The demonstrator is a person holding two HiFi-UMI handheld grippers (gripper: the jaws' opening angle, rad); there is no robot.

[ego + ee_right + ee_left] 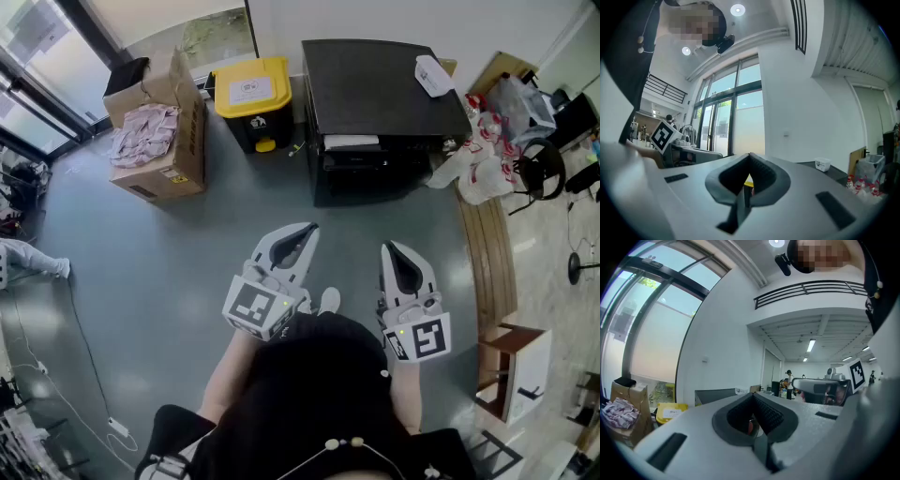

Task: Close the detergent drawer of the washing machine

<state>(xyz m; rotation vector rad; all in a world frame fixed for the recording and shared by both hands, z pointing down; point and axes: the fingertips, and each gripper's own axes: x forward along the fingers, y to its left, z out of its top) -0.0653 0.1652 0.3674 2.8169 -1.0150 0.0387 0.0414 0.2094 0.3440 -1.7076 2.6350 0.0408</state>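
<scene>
The black washing machine (384,94) stands at the far side of the floor, its front facing me. A pale detergent drawer (352,142) sticks out at the top left of that front. My left gripper (302,232) and right gripper (392,249) are held level in front of my body, well short of the machine, both shut with nothing between the jaws. In the left gripper view the left gripper (753,397) points toward the machine's dark top (712,393). In the right gripper view, beyond the right gripper (750,157), that top (834,172) lies to the right.
A small white box (433,75) lies on the machine's top. A yellow-lidded bin (251,98) and an open cardboard box (159,131) stand to its left. Plastic bags (478,159) and a wooden bench (487,253) are on the right. Grey floor lies between me and the machine.
</scene>
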